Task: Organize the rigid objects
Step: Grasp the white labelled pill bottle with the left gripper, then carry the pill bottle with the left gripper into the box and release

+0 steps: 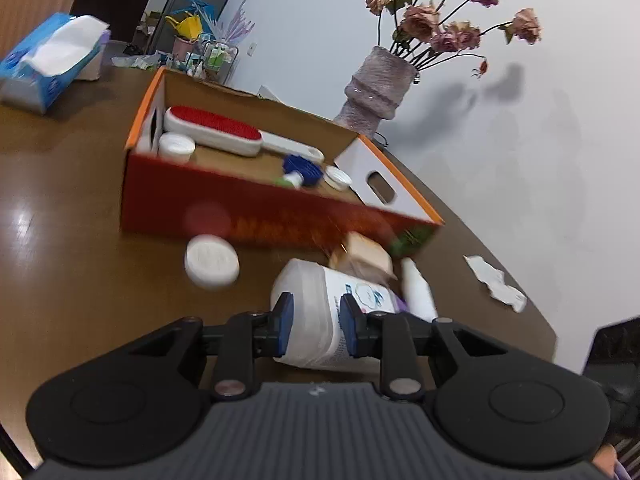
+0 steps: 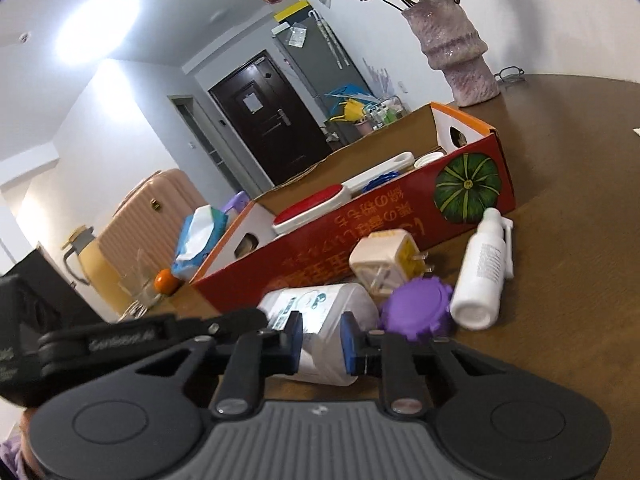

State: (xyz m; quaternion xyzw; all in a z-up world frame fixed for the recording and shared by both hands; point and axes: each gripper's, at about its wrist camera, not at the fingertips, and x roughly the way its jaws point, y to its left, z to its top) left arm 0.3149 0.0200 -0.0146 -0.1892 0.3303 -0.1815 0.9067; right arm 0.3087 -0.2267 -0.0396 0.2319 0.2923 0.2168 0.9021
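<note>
Both grippers point at one translucent wipes jar lying on its side on the brown table, near the front wall of the red cardboard box; the left gripper has its blue pads either side of the jar body, seemingly touching; the right gripper frames the same jar, jaws part open, and whether it grips cannot be told.

Judging by what lies where, the sorting is partly done: inside the box sit a red lint brush, a white tub, a blue brush and a white cap; outside wait the jar, its purple lid, a beige plug adapter, a white spray bottle and a white round lid.

Adapter, lid and bottle crowd between jar and box; a vase of dried roses stands behind the box, a tissue pack at the far left edge.
</note>
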